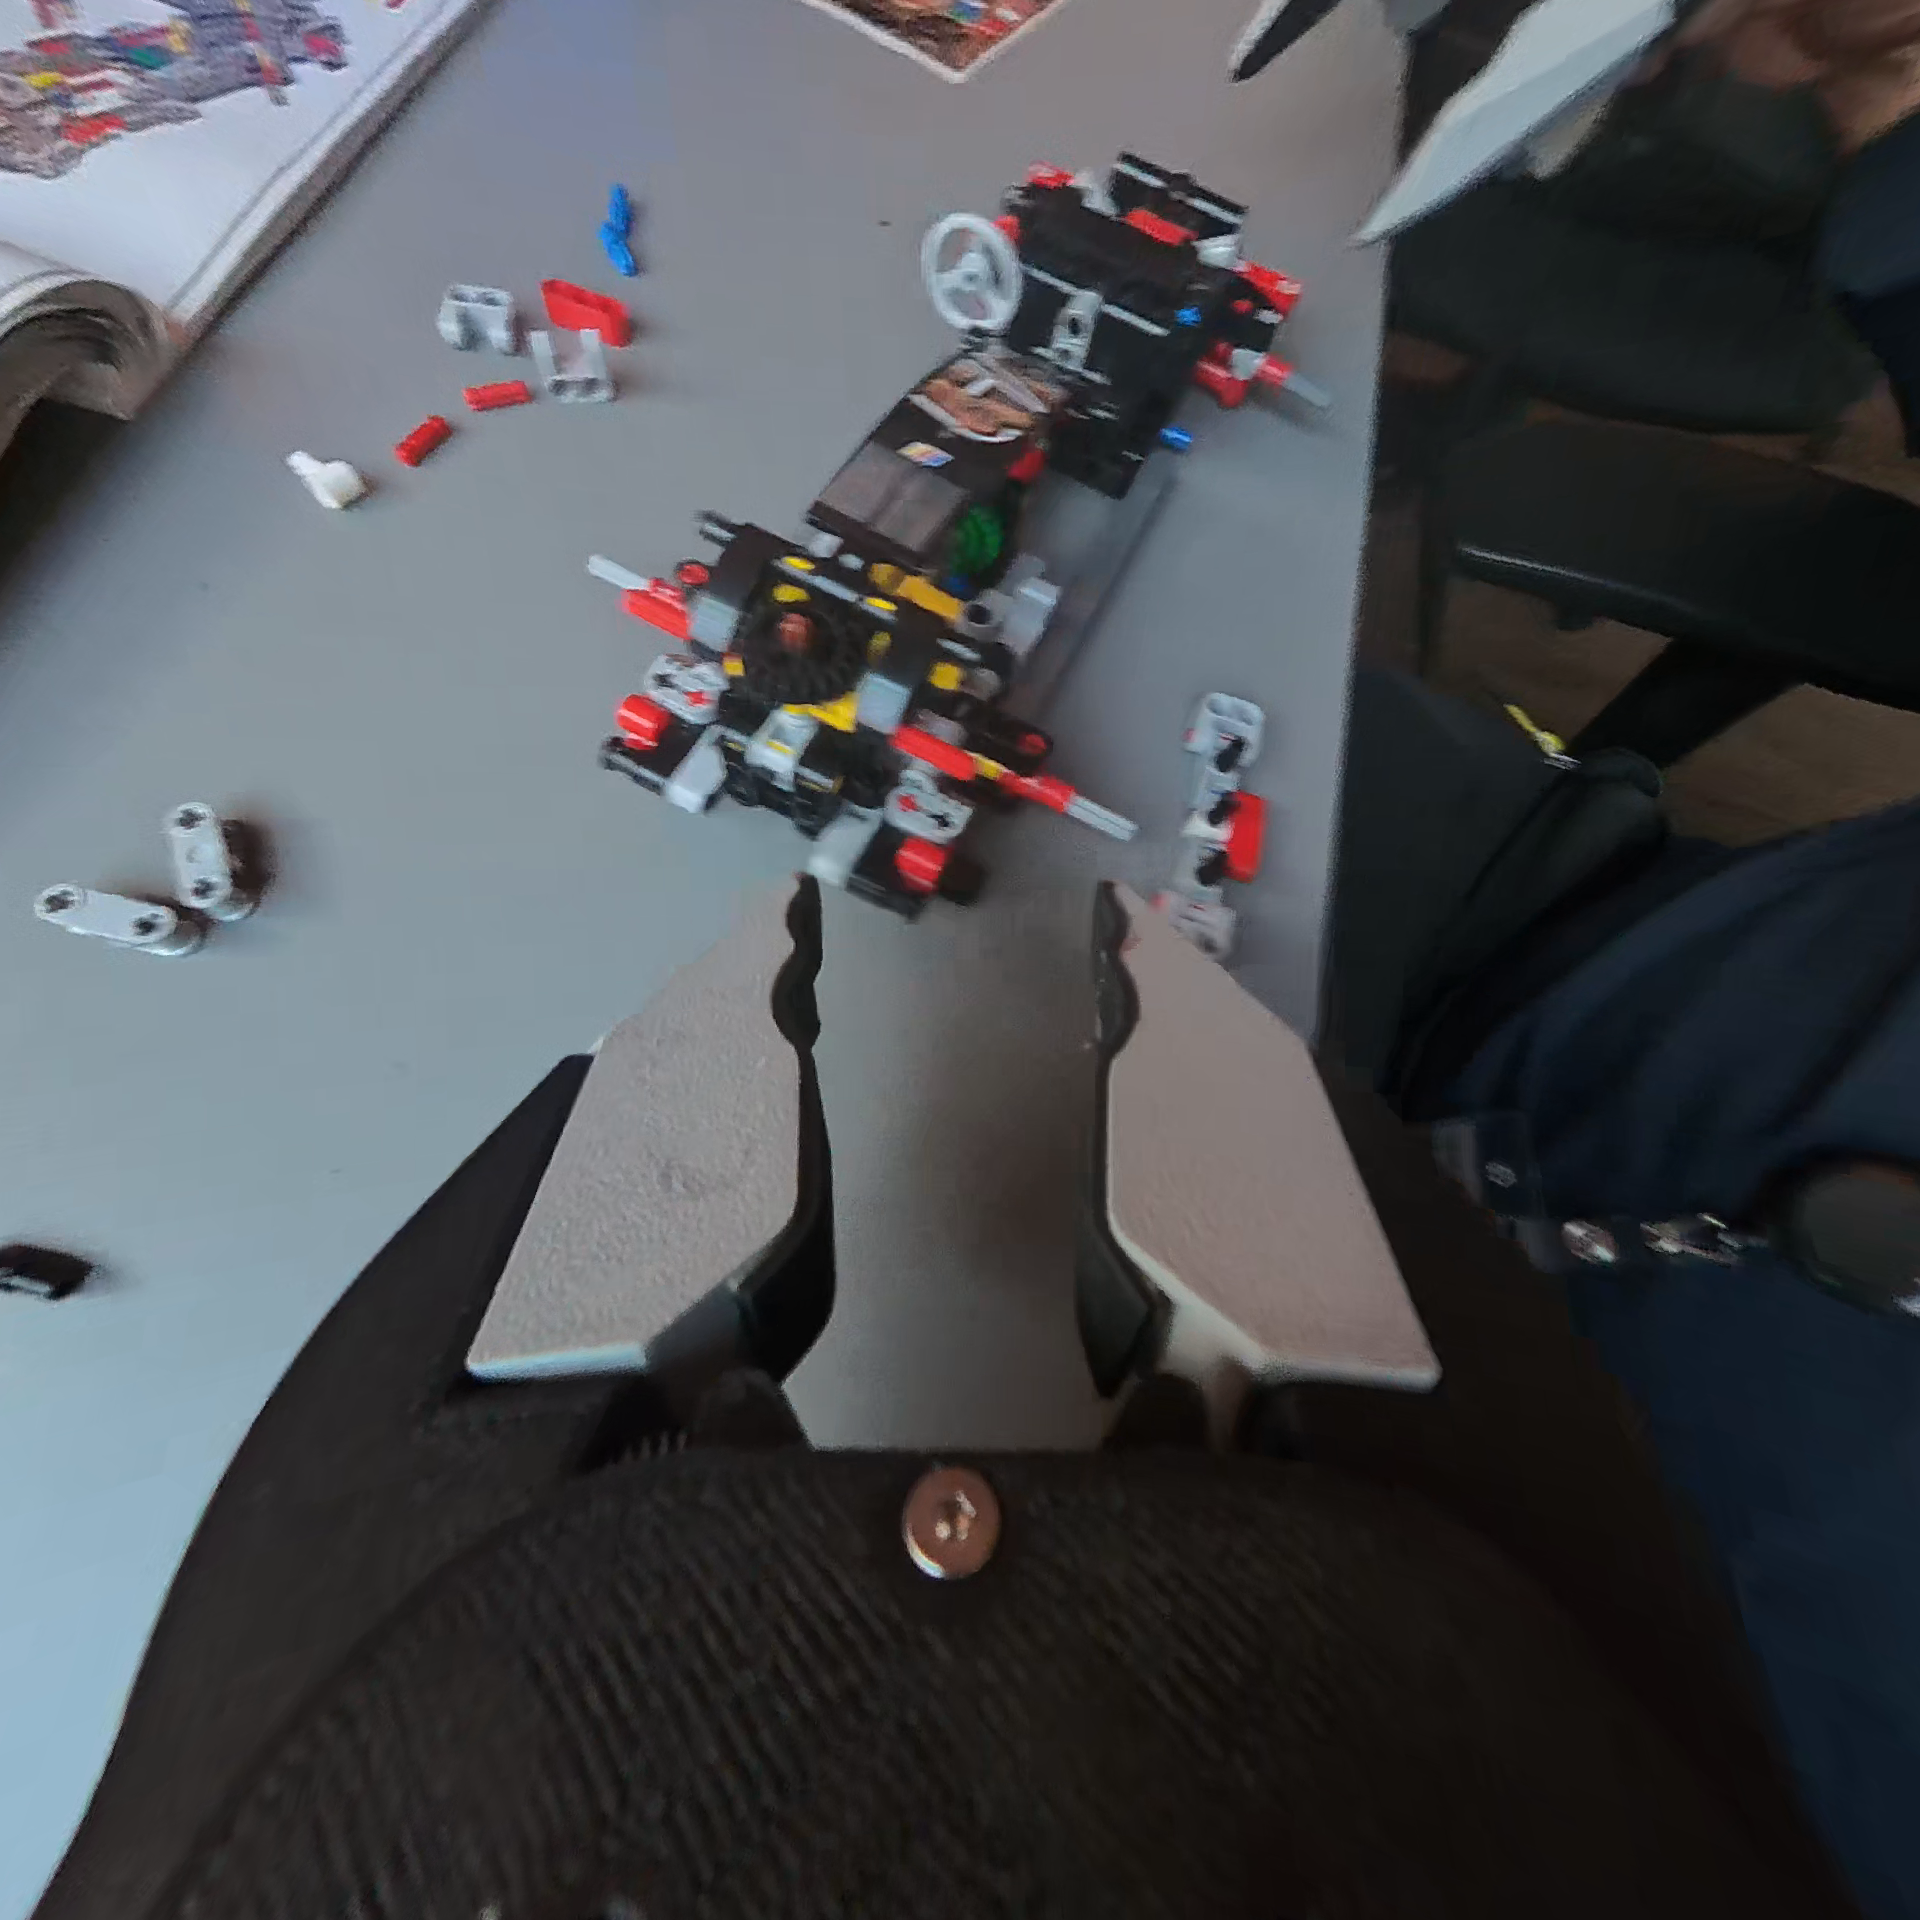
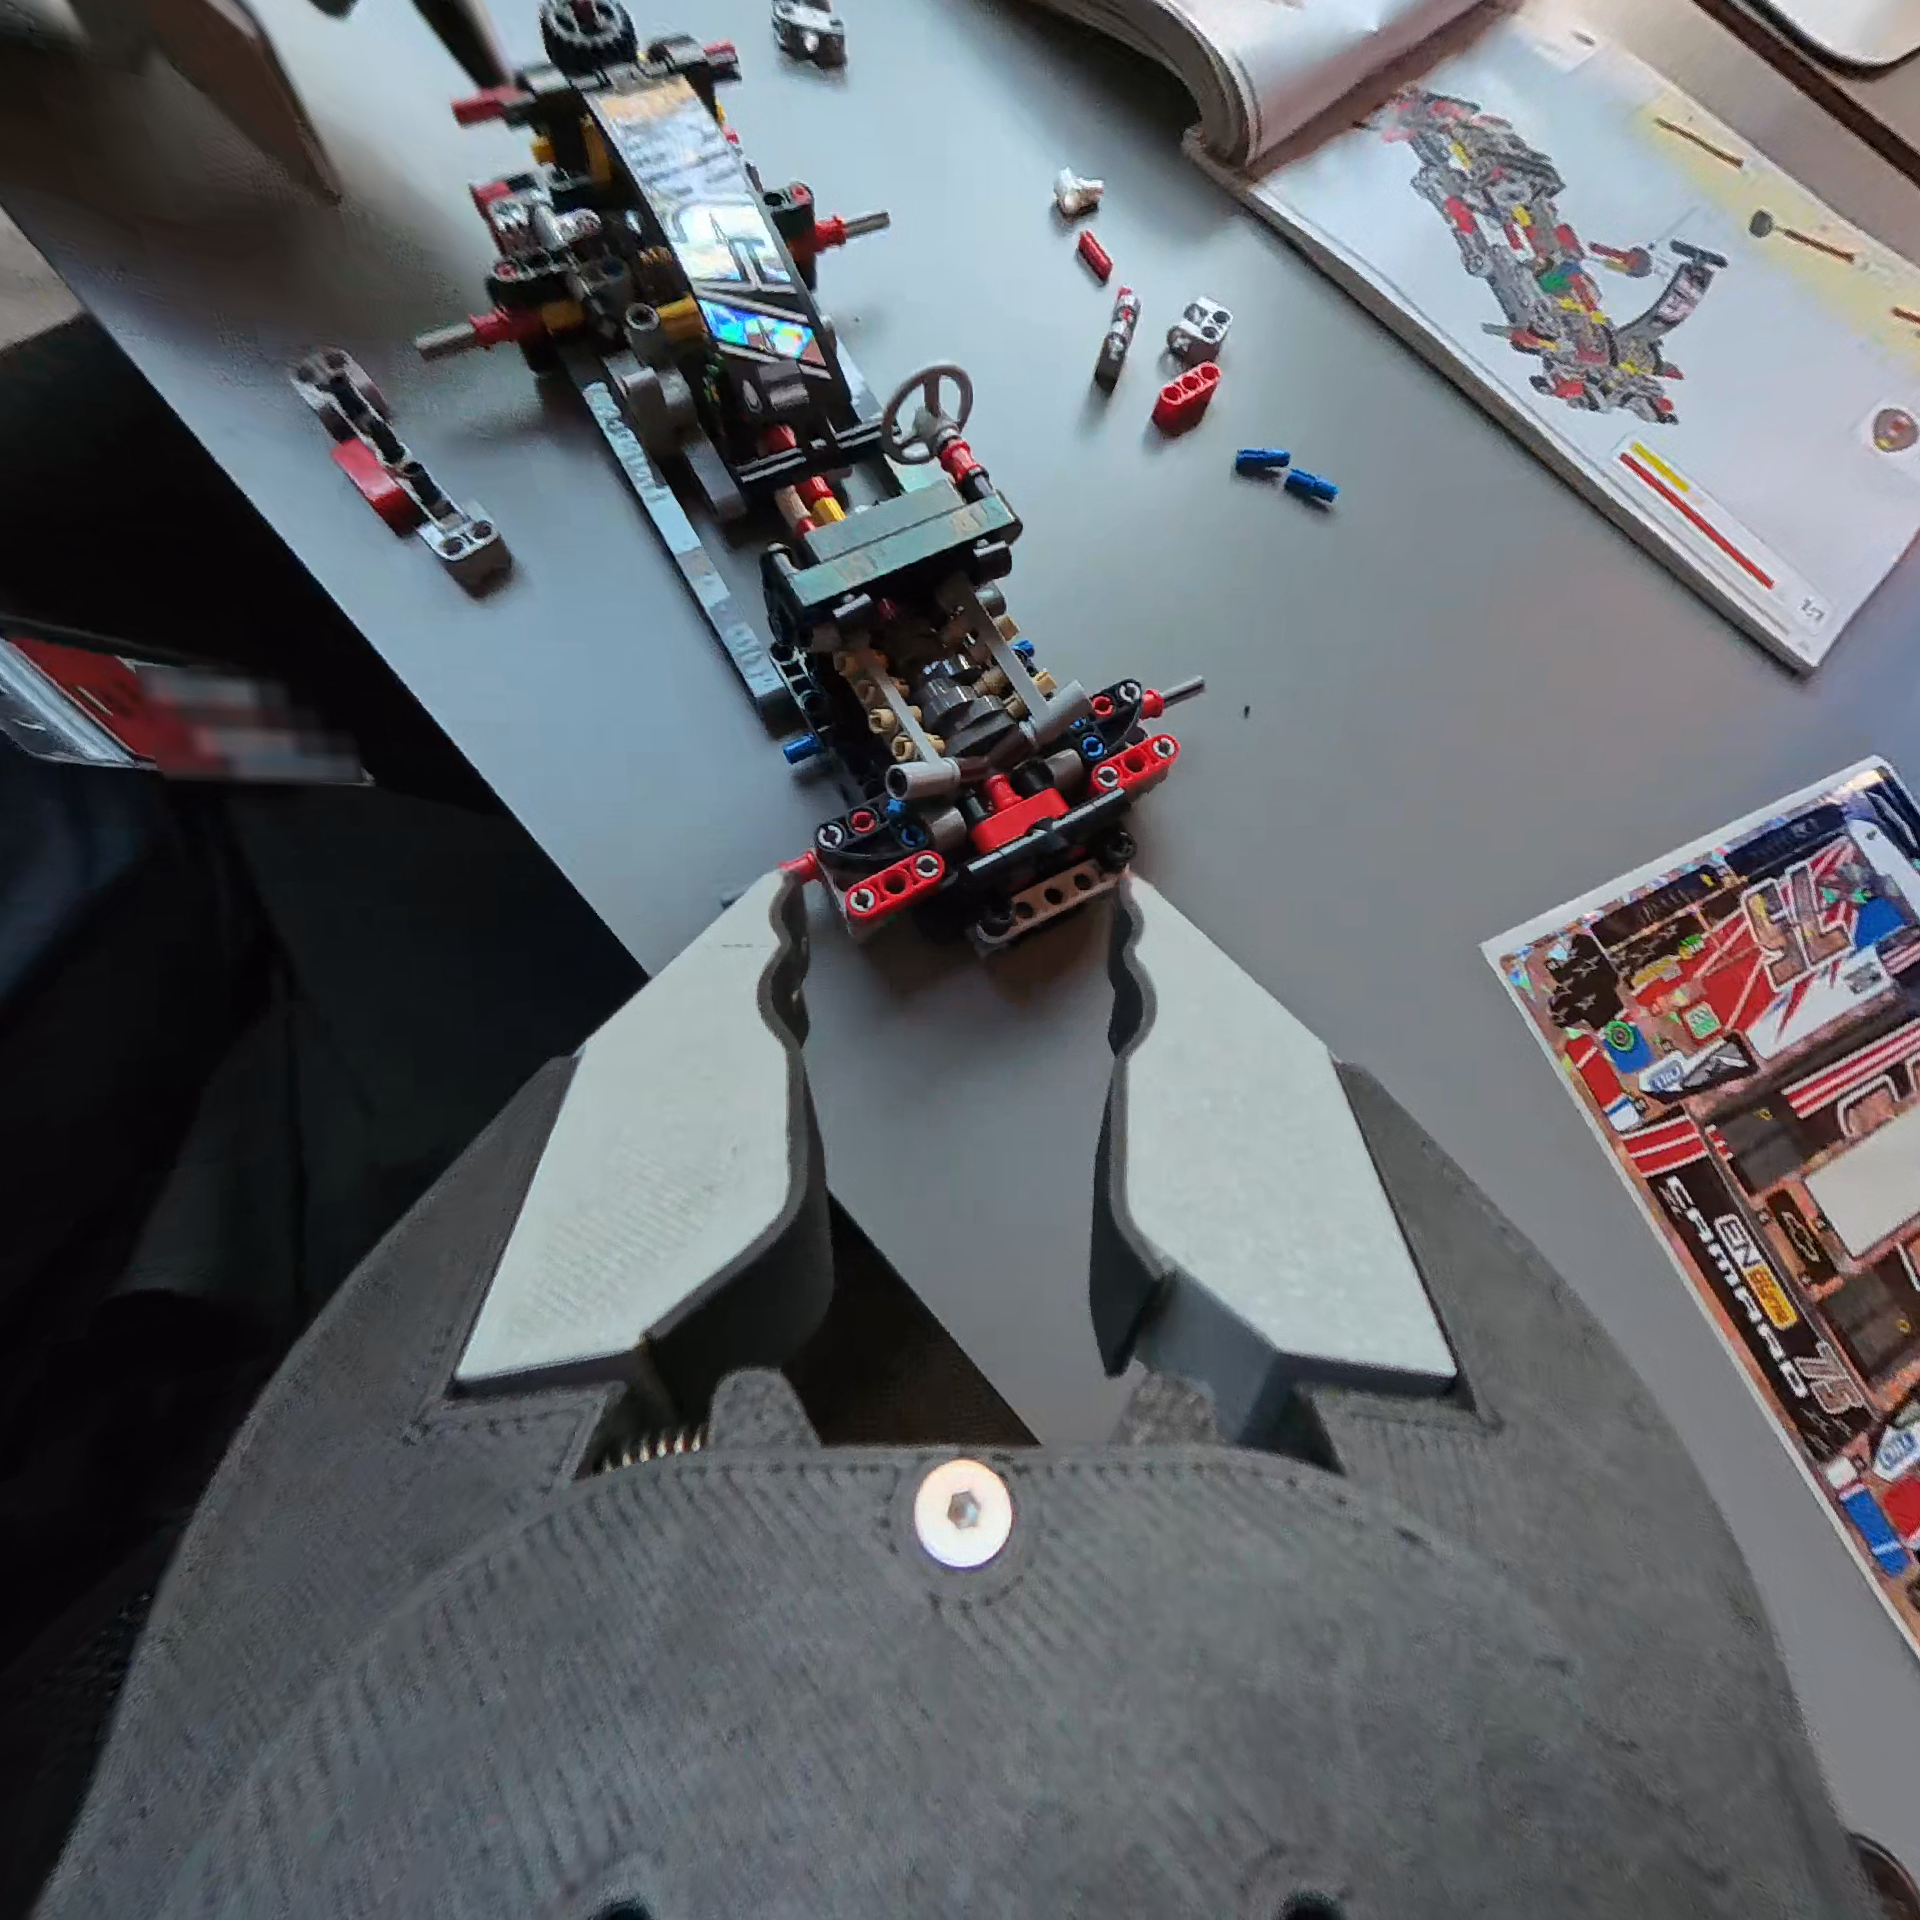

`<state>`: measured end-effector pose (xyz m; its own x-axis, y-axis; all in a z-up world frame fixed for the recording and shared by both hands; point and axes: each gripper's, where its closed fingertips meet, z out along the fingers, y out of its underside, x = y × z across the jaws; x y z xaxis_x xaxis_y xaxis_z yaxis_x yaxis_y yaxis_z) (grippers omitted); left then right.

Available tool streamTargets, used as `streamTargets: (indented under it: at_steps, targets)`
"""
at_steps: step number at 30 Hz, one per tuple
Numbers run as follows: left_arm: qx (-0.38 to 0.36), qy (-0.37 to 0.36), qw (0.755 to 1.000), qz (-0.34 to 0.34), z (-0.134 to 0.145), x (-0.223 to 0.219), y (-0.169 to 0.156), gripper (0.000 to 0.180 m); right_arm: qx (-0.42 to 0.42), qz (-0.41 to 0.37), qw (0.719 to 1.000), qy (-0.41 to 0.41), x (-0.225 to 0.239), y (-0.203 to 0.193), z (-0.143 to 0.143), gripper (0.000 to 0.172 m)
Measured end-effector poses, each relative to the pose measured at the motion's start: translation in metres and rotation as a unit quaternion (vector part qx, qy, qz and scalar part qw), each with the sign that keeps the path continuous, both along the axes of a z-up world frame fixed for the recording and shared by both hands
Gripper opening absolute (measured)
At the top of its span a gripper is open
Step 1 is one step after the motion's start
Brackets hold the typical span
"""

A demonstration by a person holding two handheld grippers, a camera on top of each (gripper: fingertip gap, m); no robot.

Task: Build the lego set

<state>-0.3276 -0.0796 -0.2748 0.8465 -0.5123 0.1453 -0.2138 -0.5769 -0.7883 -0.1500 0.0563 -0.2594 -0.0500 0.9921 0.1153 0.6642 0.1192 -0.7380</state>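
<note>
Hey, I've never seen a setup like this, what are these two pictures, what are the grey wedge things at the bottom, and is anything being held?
Each picture comes from a camera mounted on a hand-held gripper, looking forward along its two grey fingers.

The left gripper and right gripper both stand open with only bare table between the fingers; nothing is held.

They face opposite ends of one long toy car chassis built from small plastic bricks, lying on a grey table. The right gripper's fingertips sit just short of its red and black end; the left view is blurred.

Loose parts lie around: two blue pins, a red beam, and a grey and red sub-assembly near the table edge. An open instruction booklet and a sticker sheet lie beside them.
</note>
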Motion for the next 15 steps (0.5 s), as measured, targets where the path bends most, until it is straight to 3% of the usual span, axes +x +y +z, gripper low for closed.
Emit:
streamTargets:
  at_steps: [5,10,15]
  targets:
    - [-0.002,0.009,0.998,-0.063,0.009,0.047,-0.025,0.048,0.005,0.017,1.0,0.011,-0.012,0.003,0.008,0.059]
    - [-0.045,0.043,0.995,-0.075,-0.022,0.062,-0.022,0.041,0.013,0.05,0.999,0.001,-0.03,0.009,0.009,0.073]
    - [-0.044,0.042,0.995,-0.076,-0.026,0.053,-0.023,0.015,-0.05,0.094,0.994,-0.015,-0.044,0.011,0.001,0.093]
